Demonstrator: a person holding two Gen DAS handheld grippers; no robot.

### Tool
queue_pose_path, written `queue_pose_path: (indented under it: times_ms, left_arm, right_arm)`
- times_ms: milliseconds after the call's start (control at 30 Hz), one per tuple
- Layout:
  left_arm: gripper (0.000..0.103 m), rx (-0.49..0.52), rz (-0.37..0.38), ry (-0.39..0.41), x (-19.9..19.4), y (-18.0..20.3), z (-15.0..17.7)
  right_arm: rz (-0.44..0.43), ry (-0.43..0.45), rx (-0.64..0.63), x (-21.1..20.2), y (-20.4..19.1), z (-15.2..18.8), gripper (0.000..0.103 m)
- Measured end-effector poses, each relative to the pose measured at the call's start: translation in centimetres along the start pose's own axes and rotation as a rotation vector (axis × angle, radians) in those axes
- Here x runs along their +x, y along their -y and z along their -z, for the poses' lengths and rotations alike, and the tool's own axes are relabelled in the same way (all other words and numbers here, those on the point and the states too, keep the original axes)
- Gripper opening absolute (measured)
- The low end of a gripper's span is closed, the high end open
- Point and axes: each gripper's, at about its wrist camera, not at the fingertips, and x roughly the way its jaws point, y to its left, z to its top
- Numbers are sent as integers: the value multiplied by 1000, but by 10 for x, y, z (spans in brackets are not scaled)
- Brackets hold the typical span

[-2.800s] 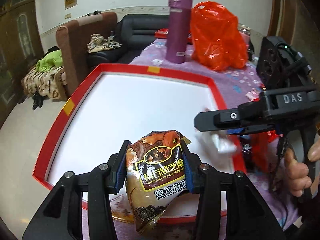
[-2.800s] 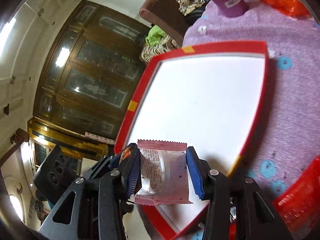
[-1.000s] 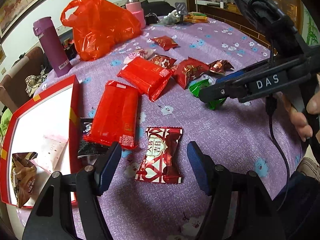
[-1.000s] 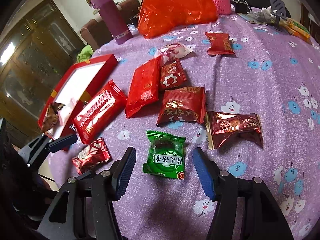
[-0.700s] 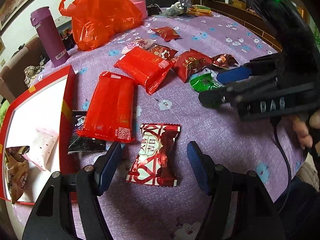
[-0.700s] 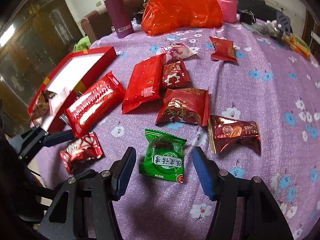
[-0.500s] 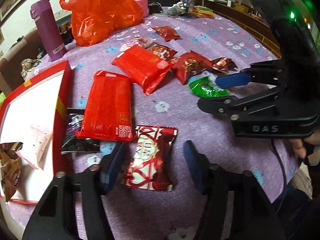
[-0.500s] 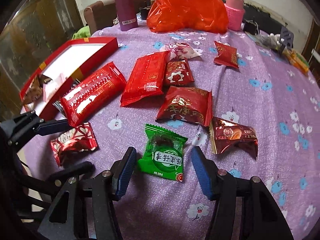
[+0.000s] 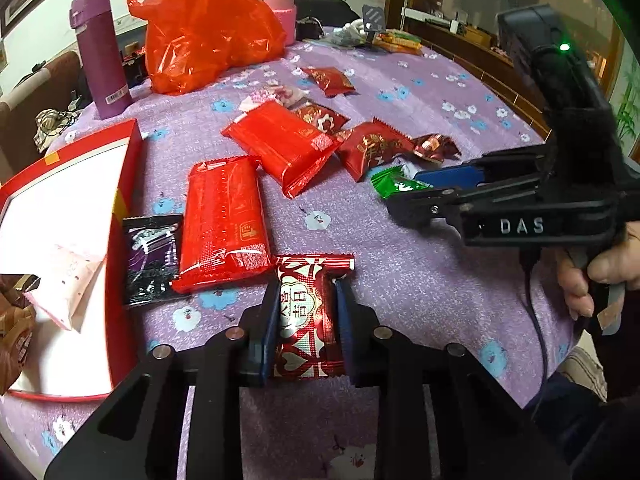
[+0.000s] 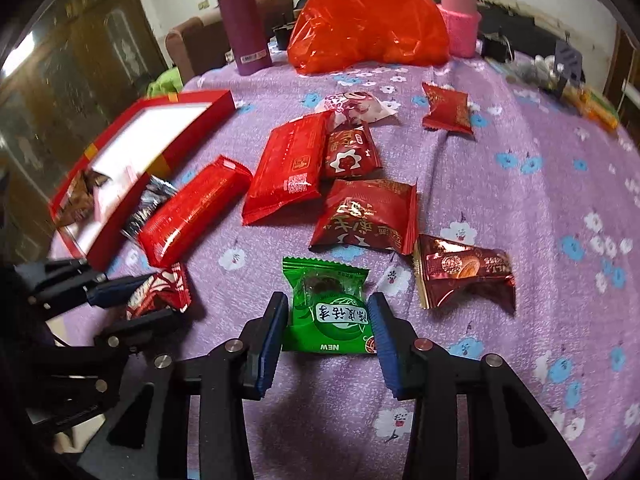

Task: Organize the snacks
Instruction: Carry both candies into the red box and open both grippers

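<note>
- I am pinching the red heart-patterned candy (image 9: 306,320) with my left tool (image 9: 306,322); both pads are pressing into the sides of the wrapper, and the foil is buckling a little between them.
- The candy is lying on the purple flowered desk (image 9: 420,280), just beside the long red packet (image 9: 222,220) and near the red tray (image 9: 124,168).
- My right tool (image 10: 327,326) is straddling the green candy (image 10: 328,312); the pads are sitting right at its two side edges, but I cannot tell whether they are already squeezing it or only touching.
- The green candy is resting flat on the desk, close to the dark red foil sweet (image 10: 464,274) and the red pouch (image 10: 366,216).
- Both sweets are looking light and small, so I am judging that weight is no concern.
- The wrappers are glossy and thin, so they are likely slippery and apt to crumple or slide out under a loose hold.
- I am reckoning the best hold is across the plump middle, where the filling gives the pads something firm, not on the crimped ends.
- The tray is already holding a brown sachet (image 9: 16,336) and a pale pink packet (image 9: 66,288), and it seems the place for these two.
</note>
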Motion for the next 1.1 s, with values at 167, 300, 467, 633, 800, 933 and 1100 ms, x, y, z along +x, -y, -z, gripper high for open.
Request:
queue_pose_path:
  times_ms: [167, 300, 467, 633, 800, 933, 1100]
  left_arm:
    - [24, -3, 0, 36, -20, -5, 4]
    - [24, -27, 11, 37, -32, -17, 11]
    - [24, -74, -41, 67, -49, -39, 20]
    - [24, -139, -142, 107, -62, -73, 19]
    - [24, -209, -241, 123, -63, -110, 14]
    - [24, -258, -308, 129, -59, -134, 10]
    - [24, -285, -358, 134, -54, -154, 6]
  right_arm:
    - [-110, -4, 59, -3, 4, -5, 42]
    - [-200, -6, 81, -4, 0, -12, 42]
    - [-270, -1, 85, 0, -16, -30, 42]
    - [-312, 8, 9, 6, -55, -51, 42]
    - [-367, 14, -57, 21, -100, -75, 42]
    - [-403, 1, -86, 39, -131, -92, 42]
    - [-425, -16, -115, 59, -159, -104, 42]
